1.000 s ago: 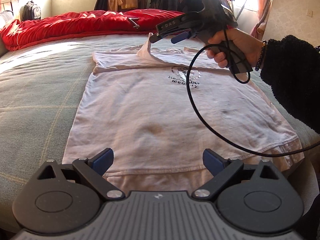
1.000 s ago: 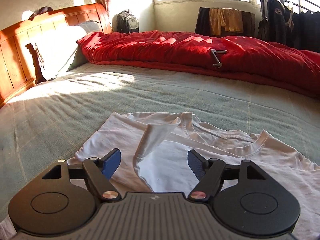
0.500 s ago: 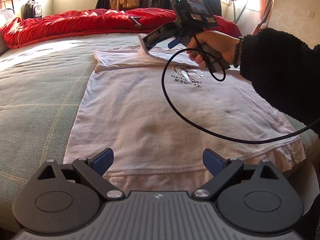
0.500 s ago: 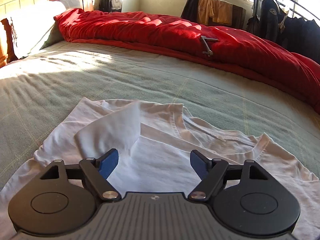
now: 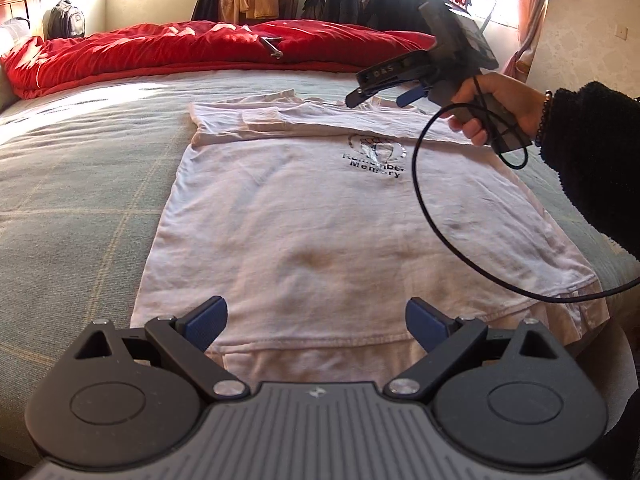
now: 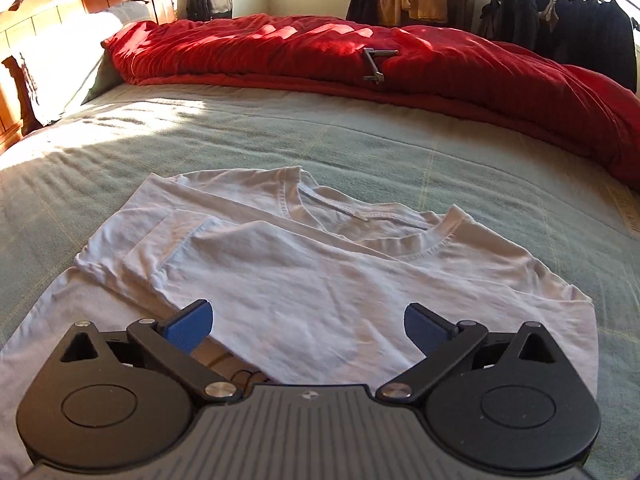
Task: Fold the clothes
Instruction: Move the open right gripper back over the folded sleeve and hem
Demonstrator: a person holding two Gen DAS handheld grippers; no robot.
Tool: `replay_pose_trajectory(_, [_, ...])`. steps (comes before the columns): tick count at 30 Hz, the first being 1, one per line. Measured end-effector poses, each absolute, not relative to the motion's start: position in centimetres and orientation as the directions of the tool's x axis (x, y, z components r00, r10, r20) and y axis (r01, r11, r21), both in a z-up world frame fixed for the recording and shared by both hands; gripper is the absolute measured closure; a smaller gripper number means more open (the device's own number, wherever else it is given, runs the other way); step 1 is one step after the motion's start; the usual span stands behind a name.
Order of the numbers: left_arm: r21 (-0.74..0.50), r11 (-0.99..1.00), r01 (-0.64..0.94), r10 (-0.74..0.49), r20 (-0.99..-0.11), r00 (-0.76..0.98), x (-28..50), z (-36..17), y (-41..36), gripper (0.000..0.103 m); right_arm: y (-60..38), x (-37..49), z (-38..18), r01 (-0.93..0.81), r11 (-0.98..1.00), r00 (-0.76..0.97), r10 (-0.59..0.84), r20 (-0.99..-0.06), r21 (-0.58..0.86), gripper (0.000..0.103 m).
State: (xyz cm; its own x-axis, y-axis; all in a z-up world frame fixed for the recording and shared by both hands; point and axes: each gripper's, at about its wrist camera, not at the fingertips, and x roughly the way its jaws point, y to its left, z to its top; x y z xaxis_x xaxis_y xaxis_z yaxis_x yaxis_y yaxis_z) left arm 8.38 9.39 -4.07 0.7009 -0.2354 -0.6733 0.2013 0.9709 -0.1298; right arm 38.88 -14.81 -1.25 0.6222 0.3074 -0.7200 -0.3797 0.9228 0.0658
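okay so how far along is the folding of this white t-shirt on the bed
Early. Done: one sleeve of the white cotton T-shirt is folded in across the chest. In hand: nothing; the right gripper is opening, empty, above the collar, and the left gripper is open over the hem. Left: the other sleeve and the body folds.
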Motion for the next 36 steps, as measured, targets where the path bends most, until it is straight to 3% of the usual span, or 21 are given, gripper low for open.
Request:
replay_pose_trajectory(6, [-0.123, 0.967, 0.222, -0.245, -0.678, 0.693, 8.8, -4.2, 8.0, 0.007, -25.8, 38.3, -1.6, -0.217, 0.91, 0.618, 0.408, -0.672, 0.353, 0.0])
replay_pose_trajectory(10, [-0.117, 0.967, 0.227, -0.245, -0.676, 0.695, 8.7, -4.0, 7.1, 0.007, -30.4, 37.9, -5.2, -0.1, 0.889, 0.6, 0.412, -0.685, 0.447, 0.0])
replay_pose_trajectory(12, [-0.114, 0.966, 0.232, -0.246, -0.677, 0.694, 8.6, -3.8, 6.8, 0.007, -31.7, 37.1, -5.8, -0.122, 0.851, 0.616, 0.468, -0.634, 0.511, 0.0])
replay_pose_trajectory(21, [-0.09, 0.967, 0.238, -0.233, -0.692, 0.683, 9.6, -3.9, 5.4, 0.007, -32.2, 38.2, -2.8, -0.154, 0.838, 0.684, 0.473, -0.555, 0.523, 0.0])
replay_pose_trajectory(26, [-0.076, 0.968, 0.238, -0.221, -0.704, 0.675, 10.2, -4.0, 4.9, 0.007, -31.0, 41.5, -4.6, -0.129, 0.837, 0.694, 0.46, -0.554, 0.532, 0.0])
replay_pose_trajectory(32, [-0.093, 0.966, 0.242, -0.235, -0.709, 0.665, 10.8, -4.5, 5.0, 0.007, -33.5, 42.7, -7.5, -0.009, 0.936, 0.753, 0.239, -0.614, 0.353, 0.0])
replay_pose_trajectory(36, [-0.104, 0.958, 0.268, -0.263, -0.695, 0.669, 11.3, -4.6, 4.7, 0.007, -37.9, 41.5, -6.8, 0.052, 0.859, 0.794, 0.273, -0.543, 0.509, 0.0])
